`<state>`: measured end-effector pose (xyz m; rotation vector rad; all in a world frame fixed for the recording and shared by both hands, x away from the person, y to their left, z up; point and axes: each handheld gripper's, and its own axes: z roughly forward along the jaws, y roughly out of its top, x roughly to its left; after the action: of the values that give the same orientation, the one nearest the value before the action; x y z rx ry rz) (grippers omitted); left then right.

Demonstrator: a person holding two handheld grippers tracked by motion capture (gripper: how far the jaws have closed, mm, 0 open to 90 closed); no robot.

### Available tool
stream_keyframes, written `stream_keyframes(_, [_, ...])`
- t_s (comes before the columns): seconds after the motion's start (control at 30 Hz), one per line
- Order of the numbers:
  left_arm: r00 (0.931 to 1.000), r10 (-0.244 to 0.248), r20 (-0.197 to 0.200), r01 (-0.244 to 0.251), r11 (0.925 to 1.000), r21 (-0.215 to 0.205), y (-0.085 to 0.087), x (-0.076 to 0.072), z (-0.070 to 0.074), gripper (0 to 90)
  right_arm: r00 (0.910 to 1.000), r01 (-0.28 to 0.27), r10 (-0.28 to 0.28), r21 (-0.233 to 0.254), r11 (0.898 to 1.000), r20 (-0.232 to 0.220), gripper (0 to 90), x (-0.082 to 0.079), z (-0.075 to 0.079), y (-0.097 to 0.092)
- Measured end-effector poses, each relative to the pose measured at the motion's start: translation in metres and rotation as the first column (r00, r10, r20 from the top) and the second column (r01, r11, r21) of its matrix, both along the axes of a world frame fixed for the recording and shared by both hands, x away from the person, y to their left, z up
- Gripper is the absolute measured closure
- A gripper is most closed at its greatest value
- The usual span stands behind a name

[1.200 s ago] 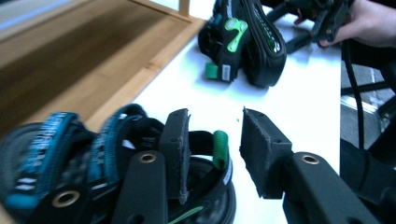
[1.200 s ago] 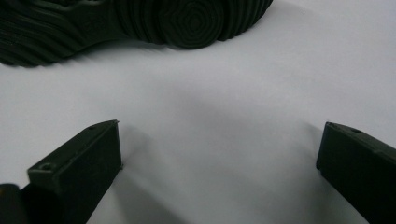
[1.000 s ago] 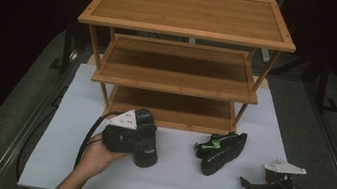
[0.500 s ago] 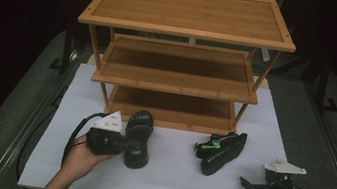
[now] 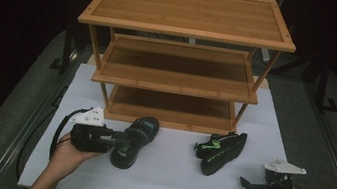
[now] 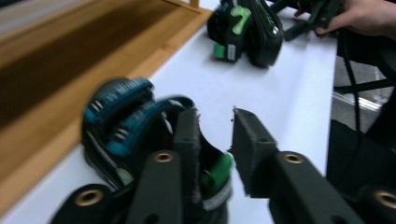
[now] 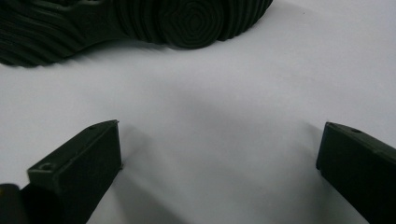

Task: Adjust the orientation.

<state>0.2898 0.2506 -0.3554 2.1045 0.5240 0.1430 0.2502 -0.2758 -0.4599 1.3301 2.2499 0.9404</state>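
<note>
Sandal with blue straps (image 5: 133, 140): we see it lying on the white board (image 5: 164, 180), just in front of the bamboo rack's (image 5: 186, 31) bottom shelf, toward the left side of the high view.
Left gripper (image 5: 121, 140): we hold it low over the board, pointing right at the sandal; its jaws have just been opening. In the left gripper view (image 6: 215, 140) one jaw lies against the sandal's strap side and the other stands off it with a bare gap between the tips, so we read it as released, not clamped.
Right gripper (image 5: 246, 183): we keep it resting near the board's right front corner, jaws spread wide with nothing between them; its own view (image 7: 219, 154) has bare white board between the tips.
Sandal with green straps (image 5: 219, 150): we see it on its side on the board, well apart from the first sandal, its ribbed sole facing the right gripper.
</note>
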Motion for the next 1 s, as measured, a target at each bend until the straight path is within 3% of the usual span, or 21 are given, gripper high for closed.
stream_keyframes(0.07, [0.9998,-0.002,0.017,0.002,0.9999,0.010,-0.002,0.007,0.003,64.0,1.0000,0.001,-0.001,0.001,1.000,-0.002,0.0,0.000,0.000,0.000])
stream_keyframes(0.2, [0.9999,-0.009,0.014,0.009,0.9992,0.038,-0.008,0.028,-0.002,55.9,1.0000,0.000,0.000,0.000,1.000,0.001,0.0,0.000,0.000,0.000])
stream_keyframes(0.43, [0.9979,-0.057,-0.031,0.060,0.9953,0.077,-0.021,0.054,-0.025,50.2,1.0000,0.000,0.000,0.001,1.000,0.002,0.0,0.000,0.000,0.000])
stream_keyframes(0.57, [0.9934,-0.092,-0.068,0.098,0.9923,0.076,-0.026,0.063,-0.035,48.6,1.0000,0.000,0.000,0.001,1.000,0.002,0.0,0.000,0.000,0.000])
stream_keyframes(0.67, [0.9889,-0.117,-0.091,0.121,0.9920,0.037,-0.025,0.067,-0.041,53.3,1.0000,0.000,0.000,0.002,1.000,0.002,0.0,0.000,0.000,0.000])
stream_keyframes(0.77, [0.9886,-0.123,-0.086,0.126,0.9913,0.037,-0.025,0.068,-0.042,58.3,1.0000,0.000,0.000,0.001,1.000,0.002,0.0,0.000,0.000,0.000])
stream_keyframes(0.87, [0.9898,-0.121,-0.075,0.125,0.9910,0.048,-0.024,0.068,-0.041,70.1,1.0000,0.000,0.000,0.001,1.000,0.002,0.0,0.000,0.000,0.000])
stream_keyframes(1.0, [0.9907,-0.118,-0.067,0.122,0.9912,0.052,-0.023,0.066,-0.039,71.4,1.0000,0.000,0.000,0.001,1.000,0.002,0.0,0.000,0.000,0.000])
